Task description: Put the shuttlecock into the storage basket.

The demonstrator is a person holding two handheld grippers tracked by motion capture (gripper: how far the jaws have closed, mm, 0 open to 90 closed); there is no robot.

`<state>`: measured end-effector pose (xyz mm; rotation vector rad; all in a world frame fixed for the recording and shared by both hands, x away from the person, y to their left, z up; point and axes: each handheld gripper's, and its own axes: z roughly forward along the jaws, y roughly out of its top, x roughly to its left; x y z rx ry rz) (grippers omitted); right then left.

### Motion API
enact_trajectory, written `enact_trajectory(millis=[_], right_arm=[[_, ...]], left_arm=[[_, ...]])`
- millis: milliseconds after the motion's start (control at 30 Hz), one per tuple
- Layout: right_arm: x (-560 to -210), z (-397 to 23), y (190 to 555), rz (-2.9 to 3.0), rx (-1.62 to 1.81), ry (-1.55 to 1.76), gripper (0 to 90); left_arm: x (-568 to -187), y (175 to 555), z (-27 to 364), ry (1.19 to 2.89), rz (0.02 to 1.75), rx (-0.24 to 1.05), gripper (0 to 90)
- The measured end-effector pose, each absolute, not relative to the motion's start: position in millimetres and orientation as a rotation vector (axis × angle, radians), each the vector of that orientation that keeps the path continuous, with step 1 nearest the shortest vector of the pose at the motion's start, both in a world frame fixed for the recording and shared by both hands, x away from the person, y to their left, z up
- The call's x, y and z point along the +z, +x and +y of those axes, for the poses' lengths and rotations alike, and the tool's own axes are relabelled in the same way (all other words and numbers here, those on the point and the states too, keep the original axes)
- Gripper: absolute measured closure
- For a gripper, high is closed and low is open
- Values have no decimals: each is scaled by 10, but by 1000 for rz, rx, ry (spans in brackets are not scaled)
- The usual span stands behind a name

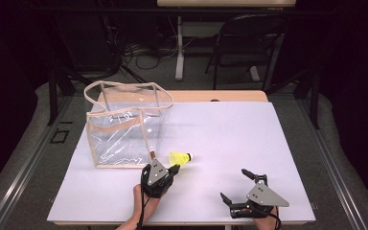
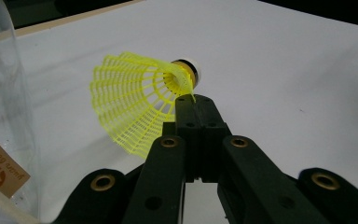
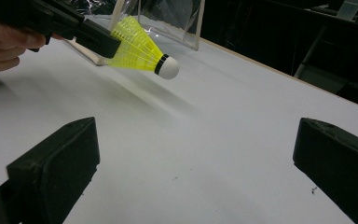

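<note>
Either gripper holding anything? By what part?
Left gripper pinches the yellow shuttlecock by its mesh skirt's edge, near the cork. Right gripper is open, holding nothing.

A yellow mesh-skirted shuttlecock (image 2: 135,100) with a white cork tip sits lifted off the white tabletop (image 1: 230,134), its skirt rim pinched by the left gripper (image 2: 193,105), beside a clear plastic bag (image 1: 122,127) standing upright.

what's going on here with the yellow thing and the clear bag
A person works at a white table with a claw in each hand. The left claw is shut on the mesh skirt of a yellow shuttlecock, holding it just off the surface, cork end pointing away. A clear bag stands upright and open beside it, with nothing visible inside. The right claw rests open near the table's front edge, holding nothing.
</note>
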<state>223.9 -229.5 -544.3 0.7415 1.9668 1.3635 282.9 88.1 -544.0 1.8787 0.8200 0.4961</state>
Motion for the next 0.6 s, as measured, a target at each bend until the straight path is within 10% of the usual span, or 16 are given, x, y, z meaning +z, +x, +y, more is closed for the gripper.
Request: enact_trajectory(millis=[600], right_arm=[[-5444, -2292, 2238, 1970, 1356, 741, 1]], left_arm=[[-5291, 2838, 961, 1853, 805, 518, 900]])
